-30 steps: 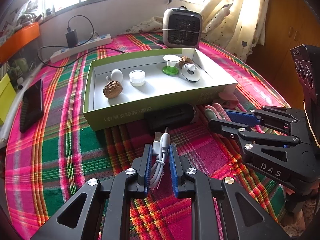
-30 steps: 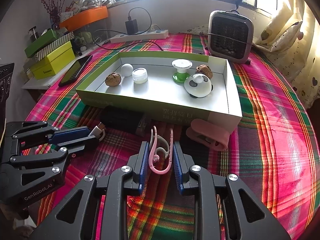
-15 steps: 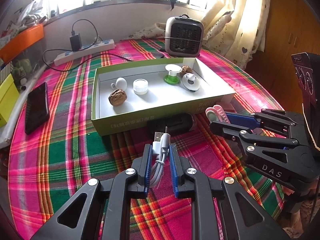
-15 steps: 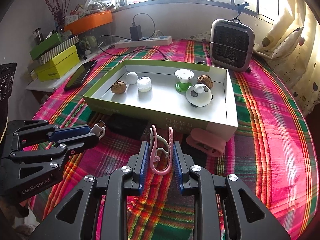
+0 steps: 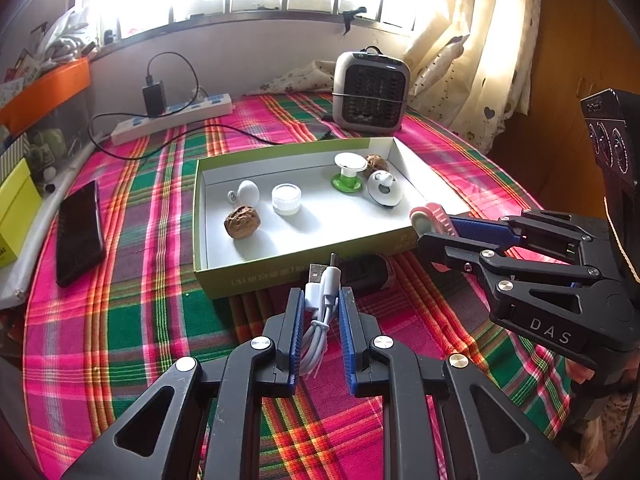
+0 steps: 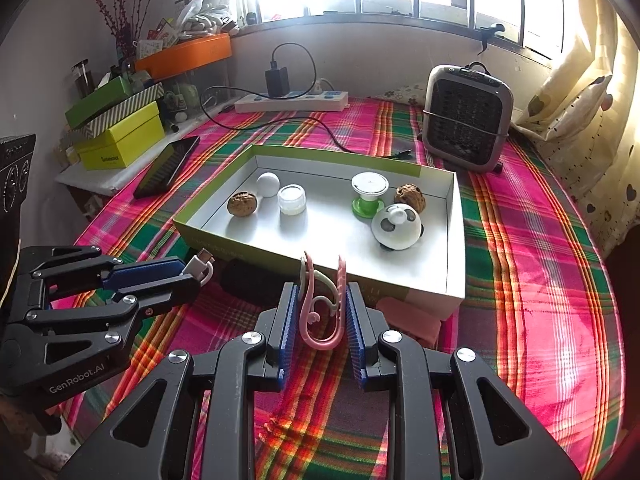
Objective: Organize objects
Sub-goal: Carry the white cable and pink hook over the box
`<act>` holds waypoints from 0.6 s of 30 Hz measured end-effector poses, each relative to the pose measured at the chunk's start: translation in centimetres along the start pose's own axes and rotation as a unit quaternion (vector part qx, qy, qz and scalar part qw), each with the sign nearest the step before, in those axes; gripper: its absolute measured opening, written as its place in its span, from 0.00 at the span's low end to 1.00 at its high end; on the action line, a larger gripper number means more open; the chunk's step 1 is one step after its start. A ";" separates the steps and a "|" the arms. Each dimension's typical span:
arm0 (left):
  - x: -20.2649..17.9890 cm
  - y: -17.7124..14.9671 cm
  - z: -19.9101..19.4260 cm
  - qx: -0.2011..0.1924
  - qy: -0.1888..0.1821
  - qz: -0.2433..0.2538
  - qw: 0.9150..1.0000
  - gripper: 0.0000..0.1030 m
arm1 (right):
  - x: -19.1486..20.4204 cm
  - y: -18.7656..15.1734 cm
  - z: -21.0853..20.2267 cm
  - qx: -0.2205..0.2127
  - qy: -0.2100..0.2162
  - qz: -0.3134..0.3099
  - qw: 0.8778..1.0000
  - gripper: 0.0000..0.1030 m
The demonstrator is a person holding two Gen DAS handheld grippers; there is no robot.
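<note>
**A:** Plaid cloth covers the counter [image 6: 540, 240] under the window, and the open green box [image 6: 454, 240] is the thing to steer by. What's different from a second ago?

**B:** Both claws ride higher. The right claw [image 6: 322, 312] has lifted the pink clip [image 6: 320, 300] clear of the cloth; a second ago it sat low, just in front of the box's near wall, and now the clip's tips show against that wall's top edge.

**A:** Is it clamped?

**B:** Yes, its pads press the clip from both sides. The left claw [image 5: 320, 312] is likewise closed on the white coiled cable [image 5: 320, 304], whose plugs poke out above the pads, short of the box's near wall.

**A:** And inside the box?

**B:** Unchanged: two walnuts, a white ball, a small jar, a green-based spool and the panda toy [image 6: 396, 222]. A dark object and a second pink clip [image 6: 412, 320] lie outside, against the near wall.

**A:** So where does that leave the job?

**B:** My reading: both pickups are done and the carry to the box has begun. The clip sits nearest the rim, so it probably drops first, into the bare floor in front of the panda.
</note>
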State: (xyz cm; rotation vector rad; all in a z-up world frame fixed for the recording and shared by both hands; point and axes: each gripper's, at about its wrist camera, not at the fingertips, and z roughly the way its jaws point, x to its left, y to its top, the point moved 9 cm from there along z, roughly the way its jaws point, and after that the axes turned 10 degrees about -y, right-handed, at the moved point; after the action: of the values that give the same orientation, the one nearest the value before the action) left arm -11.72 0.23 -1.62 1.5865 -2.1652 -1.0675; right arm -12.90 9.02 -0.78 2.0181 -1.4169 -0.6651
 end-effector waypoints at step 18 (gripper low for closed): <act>1.7 3.0 1.0 -0.011 0.003 -0.007 1.000 0.15 | -0.2 4.5 1.9 -0.014 0.001 -0.015 1.000 0.24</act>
State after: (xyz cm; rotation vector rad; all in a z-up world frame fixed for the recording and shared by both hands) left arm -15.10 -0.52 -0.69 1.5965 -2.1339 -1.0859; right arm -17.20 7.72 1.06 2.0217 -1.3708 -0.6917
